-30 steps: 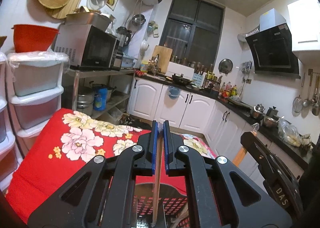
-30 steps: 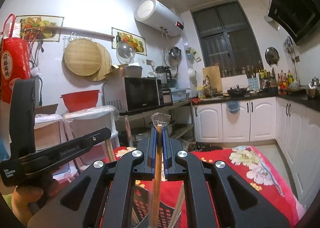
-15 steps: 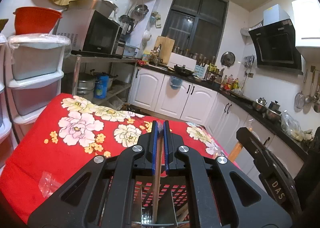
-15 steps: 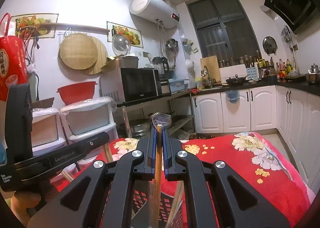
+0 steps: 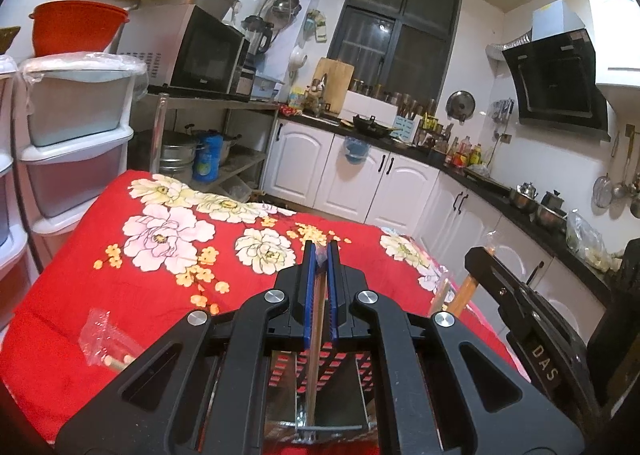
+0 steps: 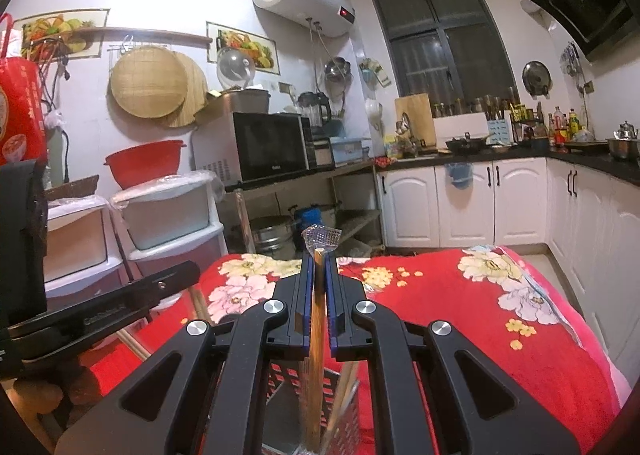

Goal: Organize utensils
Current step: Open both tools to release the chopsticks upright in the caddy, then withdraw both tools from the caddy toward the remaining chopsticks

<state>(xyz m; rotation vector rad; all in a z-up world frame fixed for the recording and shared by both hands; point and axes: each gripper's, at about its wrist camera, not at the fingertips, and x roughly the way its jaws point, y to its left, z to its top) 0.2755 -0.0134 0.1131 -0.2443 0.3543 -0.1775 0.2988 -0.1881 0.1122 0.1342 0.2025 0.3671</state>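
Chopsticks stand upright, pinched in the shut jaws of the left gripper; the right gripper likewise clamps a wooden stick. Both hang over the slotted holder below, mid-insertion. Next: lower each straight into a compartment, then release

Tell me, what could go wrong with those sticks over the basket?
1. The left hand-held gripper pinches a thin wooden stick near its wrapped top; it might swing and miss a slot of the basket.
2. The right hand-held gripper holds a thicker wooden handle. The basket already holds other sticks, so it could jam against them or tip the basket.
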